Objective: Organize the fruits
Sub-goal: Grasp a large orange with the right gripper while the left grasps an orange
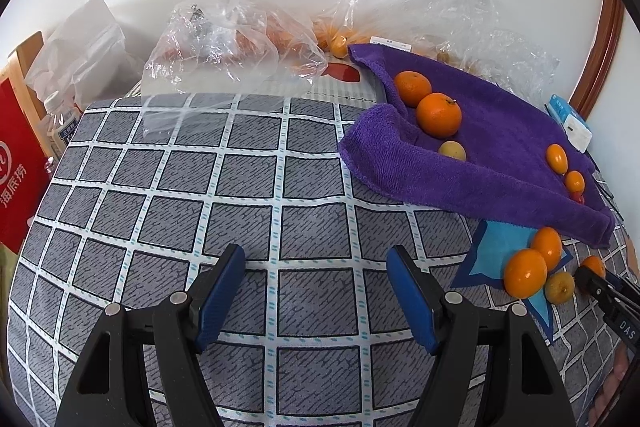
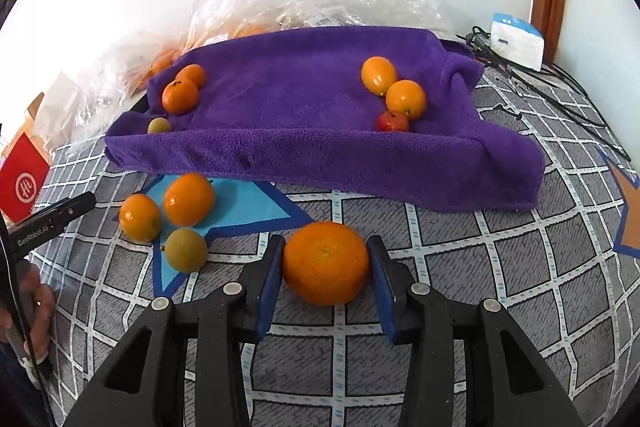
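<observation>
My right gripper is shut on a mandarin, its blue pads pressing both sides just above the checked bedspread. To its left, two small oranges and a yellow-green fruit lie on a blue star patch. Behind them, the purple towel holds two mandarins and a greenish fruit at its left, and two orange fruits with a red one at its right. My left gripper stands open over bare bedspread, nothing between its fingers.
Crumpled clear plastic bags with more fruit lie along the wall behind the towel. A red paper bag and a bottle stand at the left. A white-blue box and black cables lie at the far right.
</observation>
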Demonstrator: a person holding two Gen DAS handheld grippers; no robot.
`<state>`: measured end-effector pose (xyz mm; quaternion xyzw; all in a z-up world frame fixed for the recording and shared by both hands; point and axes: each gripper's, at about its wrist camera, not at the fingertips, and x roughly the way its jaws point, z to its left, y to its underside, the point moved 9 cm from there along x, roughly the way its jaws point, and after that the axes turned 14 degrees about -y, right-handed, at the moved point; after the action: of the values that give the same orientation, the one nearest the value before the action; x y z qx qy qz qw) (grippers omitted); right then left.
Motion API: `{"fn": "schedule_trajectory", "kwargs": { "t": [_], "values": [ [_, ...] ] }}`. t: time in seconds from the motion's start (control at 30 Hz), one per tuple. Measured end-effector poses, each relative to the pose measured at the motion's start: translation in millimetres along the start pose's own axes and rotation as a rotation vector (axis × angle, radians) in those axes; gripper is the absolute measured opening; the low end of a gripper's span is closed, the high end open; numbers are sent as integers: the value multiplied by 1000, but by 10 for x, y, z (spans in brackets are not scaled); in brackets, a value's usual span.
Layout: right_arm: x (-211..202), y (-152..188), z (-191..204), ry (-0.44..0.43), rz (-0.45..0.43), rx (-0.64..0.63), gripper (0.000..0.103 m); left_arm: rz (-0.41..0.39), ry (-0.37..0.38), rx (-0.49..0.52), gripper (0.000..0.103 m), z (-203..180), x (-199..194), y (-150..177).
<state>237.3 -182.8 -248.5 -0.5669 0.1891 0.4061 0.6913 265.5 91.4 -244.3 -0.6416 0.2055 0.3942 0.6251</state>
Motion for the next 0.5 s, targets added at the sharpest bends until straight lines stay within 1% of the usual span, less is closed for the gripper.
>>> {"fn": "schedule_trajectory", "kwargs": {
  "t": [0.2, 0.3, 0.37, 0.5],
  "values": [
    [21, 11, 42, 46, 12, -49, 42, 5, -6, 8, 71, 1, -20, 26],
    [14, 12, 34, 44, 11, -47, 42, 11, -23, 37, 71, -21, -13, 46],
    [4, 12, 23, 45, 6, -41, 40, 13, -27, 43, 71, -17, -9, 45],
    [-55, 12, 18, 32, -8, -31, 40, 9, -35, 8, 71, 44, -21, 30]
  ]
}}
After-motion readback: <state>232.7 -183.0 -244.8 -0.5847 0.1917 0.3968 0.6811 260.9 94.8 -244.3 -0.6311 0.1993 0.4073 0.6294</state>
